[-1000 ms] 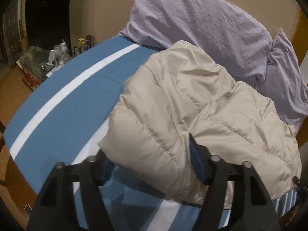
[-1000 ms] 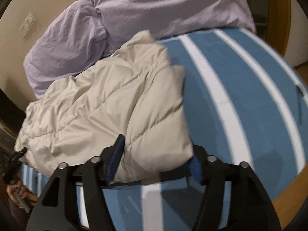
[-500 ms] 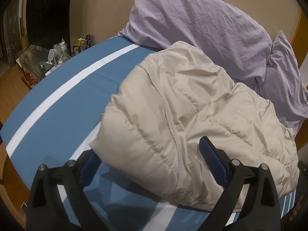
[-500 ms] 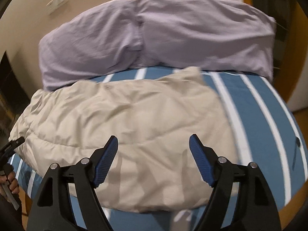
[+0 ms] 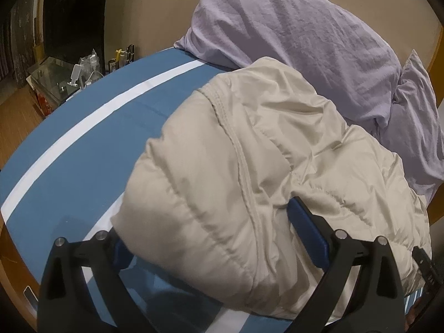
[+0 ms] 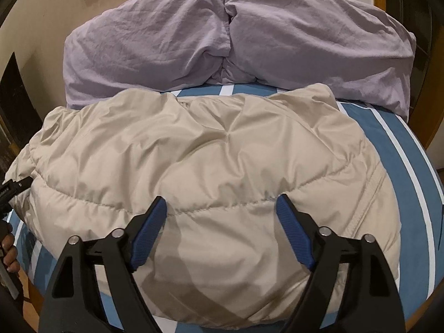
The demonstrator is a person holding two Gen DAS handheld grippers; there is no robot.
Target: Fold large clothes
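A beige puffer jacket [image 5: 249,172] lies folded in a thick bundle on the blue and white striped bed [image 5: 83,144]. It also shows in the right wrist view [image 6: 208,161]. My left gripper [image 5: 211,236] is open, its jaws wide on either side of the jacket's near left corner, with fabric bulging between them. My right gripper [image 6: 222,211] is open and empty, hovering just above the jacket's near edge. The bed shows in the right wrist view [image 6: 402,166] too.
Two lilac pillows [image 6: 222,36] lie against the wall behind the jacket; they also show in the left wrist view [image 5: 305,41]. A cluttered glass side table [image 5: 63,77] stands left of the bed. The wooden bed edge [image 5: 16,277] is near.
Both grippers have let go of the jacket and opened wide. The right gripper swung left to face the pillows, and the folded flap now lies flat on the bundle.
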